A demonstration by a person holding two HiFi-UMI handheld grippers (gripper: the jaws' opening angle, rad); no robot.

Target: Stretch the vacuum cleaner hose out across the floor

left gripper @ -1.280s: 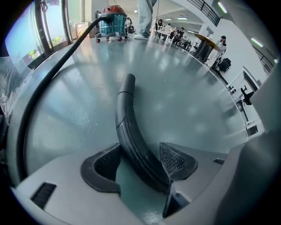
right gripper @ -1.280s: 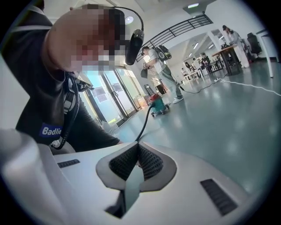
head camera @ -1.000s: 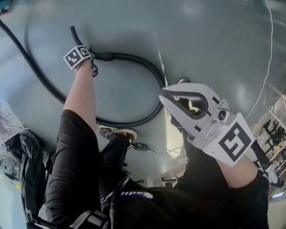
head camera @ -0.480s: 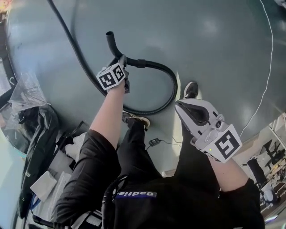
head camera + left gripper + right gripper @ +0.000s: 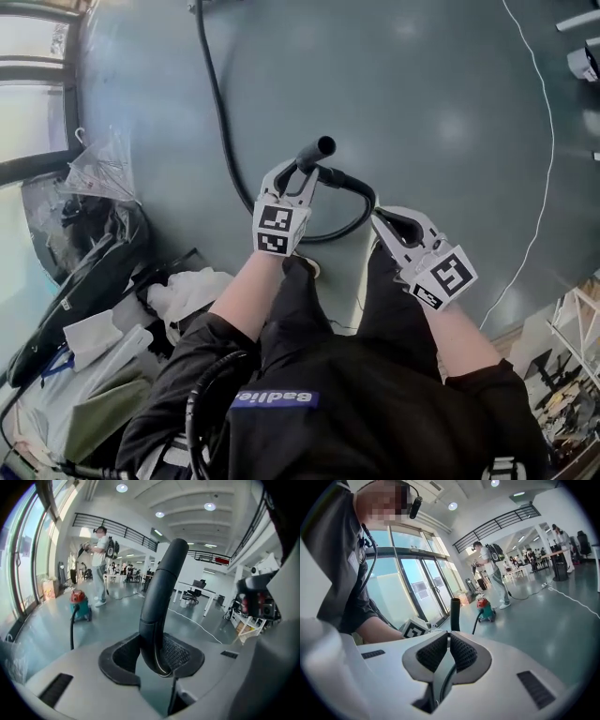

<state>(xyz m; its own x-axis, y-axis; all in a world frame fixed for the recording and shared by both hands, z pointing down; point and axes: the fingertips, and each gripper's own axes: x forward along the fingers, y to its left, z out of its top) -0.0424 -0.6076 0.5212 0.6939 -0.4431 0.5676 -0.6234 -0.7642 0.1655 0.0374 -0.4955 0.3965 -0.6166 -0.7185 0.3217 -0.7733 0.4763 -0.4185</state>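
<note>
The black vacuum hose has a rigid end tube, lifted well off the grey floor. My left gripper is shut on that tube just below its open mouth; its jaws have just been closing, with the tube between the pads. From the grip the hose curls down in a loop, then runs far up the floor to a red and teal vacuum cleaner. My right gripper hangs shut and empty to the right of the loop. Its own view shows the pads together and the tube beyond.
A clear umbrella, dark bags and white cloth lie heaped by the windows at the left. A thin white cable crosses the floor on the right. Another person stands beyond the vacuum cleaner.
Both grippers have come up high off the floor. The left one, down by the hose end before, now holds it raised, and the hose loop has drawn tighter.
</note>
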